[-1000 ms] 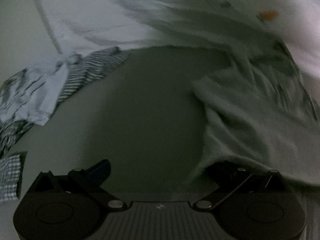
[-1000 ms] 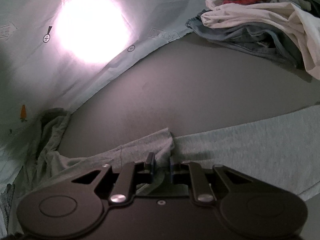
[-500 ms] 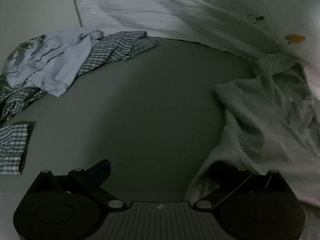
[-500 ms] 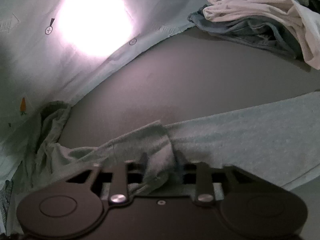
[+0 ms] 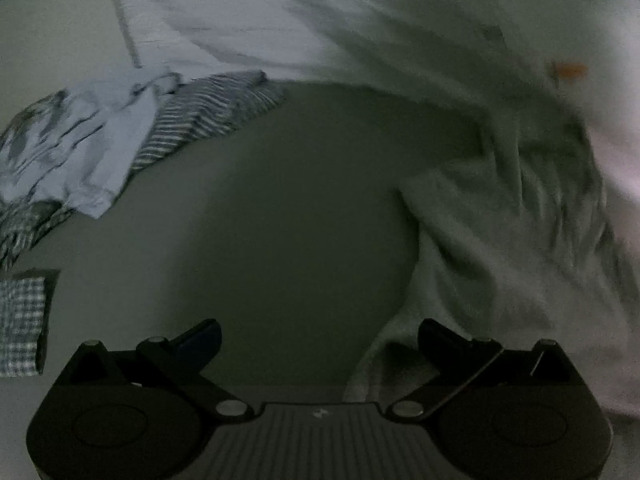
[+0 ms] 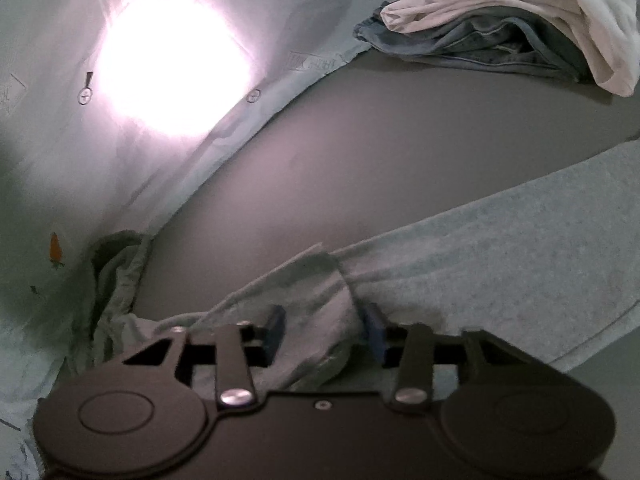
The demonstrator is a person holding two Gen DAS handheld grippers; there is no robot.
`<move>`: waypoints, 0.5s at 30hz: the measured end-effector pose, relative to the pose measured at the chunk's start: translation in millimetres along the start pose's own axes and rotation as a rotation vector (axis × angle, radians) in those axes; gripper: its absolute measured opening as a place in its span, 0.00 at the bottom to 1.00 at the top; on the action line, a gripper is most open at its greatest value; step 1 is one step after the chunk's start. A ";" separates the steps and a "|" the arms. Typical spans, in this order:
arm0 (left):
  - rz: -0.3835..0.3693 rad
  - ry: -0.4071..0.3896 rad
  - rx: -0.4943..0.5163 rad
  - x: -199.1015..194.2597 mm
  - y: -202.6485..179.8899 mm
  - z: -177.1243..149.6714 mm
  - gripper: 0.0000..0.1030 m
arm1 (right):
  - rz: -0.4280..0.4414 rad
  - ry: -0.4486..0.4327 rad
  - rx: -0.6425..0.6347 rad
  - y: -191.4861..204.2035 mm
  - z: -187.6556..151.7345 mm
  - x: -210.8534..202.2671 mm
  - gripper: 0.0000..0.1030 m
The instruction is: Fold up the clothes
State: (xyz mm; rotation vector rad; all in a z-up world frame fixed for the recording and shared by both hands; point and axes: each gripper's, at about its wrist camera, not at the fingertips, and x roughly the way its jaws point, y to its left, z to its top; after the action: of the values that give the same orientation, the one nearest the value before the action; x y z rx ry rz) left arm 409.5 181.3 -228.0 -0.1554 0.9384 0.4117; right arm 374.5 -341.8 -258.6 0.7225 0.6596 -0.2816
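Observation:
A grey knit garment (image 6: 500, 260) lies stretched across the dark table (image 6: 400, 140), with one end crumpled at the left against a pale sheet. My right gripper (image 6: 325, 330) sits over its near edge. The jaws are closing, and a bunched fold of the grey fabric stands between the blue pads (image 6: 276, 328). In the left wrist view the same garment (image 5: 500, 260) is heaped at the right. My left gripper (image 5: 318, 334) is wide open over bare table (image 5: 280, 220). Its right finger (image 5: 436, 332) is at the garment's edge.
A heap of checked and pale blue clothes (image 5: 80, 148) lies at the far left, with a folded checked cloth (image 5: 20, 320) nearer. A pile with a white garment on denim (image 6: 500, 28) sits at the back right. A pale carrot-print sheet (image 6: 60, 180) borders the table, with bright glare (image 6: 172, 68) on it.
The right gripper was shut on a thin fold, then spread wide, and now stands narrower around a thicker bunch of the fabric. The left gripper stayed wide open while its view swung.

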 end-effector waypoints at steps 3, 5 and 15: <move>0.042 0.056 0.058 14.6 -11.4 -7.3 1.00 | 0.034 0.026 0.099 -12.3 2.4 0.7 0.16; 0.042 0.045 0.034 15.8 -8.1 -13.1 1.00 | 0.090 0.023 0.217 -23.2 1.9 -0.7 0.15; -0.015 0.042 -0.032 17.2 7.9 -24.3 1.00 | 0.530 -0.024 0.951 -47.8 -39.3 5.1 0.14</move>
State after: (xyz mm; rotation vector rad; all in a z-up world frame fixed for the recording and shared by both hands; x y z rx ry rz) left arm 397.0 185.7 -255.8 -0.2004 0.9723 0.4109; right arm 338.7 -349.5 -308.8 1.7617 0.2564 -0.0964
